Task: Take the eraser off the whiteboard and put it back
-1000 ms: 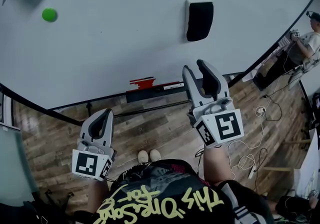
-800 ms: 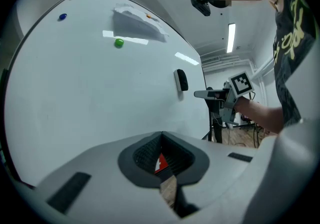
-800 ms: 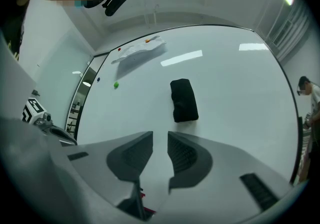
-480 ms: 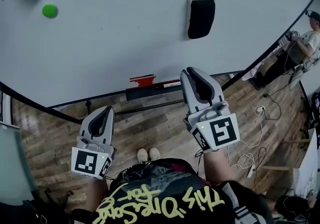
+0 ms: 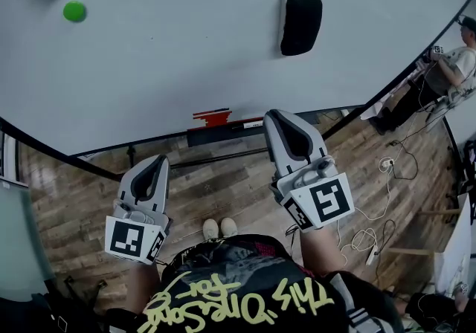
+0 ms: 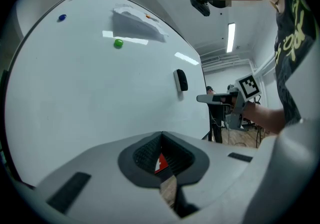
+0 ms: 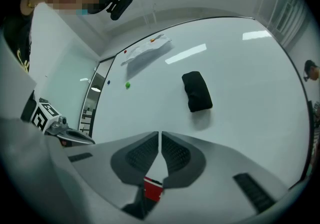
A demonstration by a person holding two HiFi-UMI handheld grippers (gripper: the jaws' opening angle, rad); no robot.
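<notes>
Right gripper [image 5: 278, 117] has drawn down and back from the whiteboard [image 5: 186, 56] since the earlier frame, and its jaws, then spread, now meet with nothing between them; the left gripper [image 5: 157, 163] hangs lower at the left, jaws likewise together and empty. The black eraser [image 5: 300, 24] clings to the board, well apart from both, ahead of the right gripper's tips and slightly to their right, its long axis running up the board; the right gripper is nearer, so I judge any reach falls to it, jaws reopened across the eraser's short width.
</notes>
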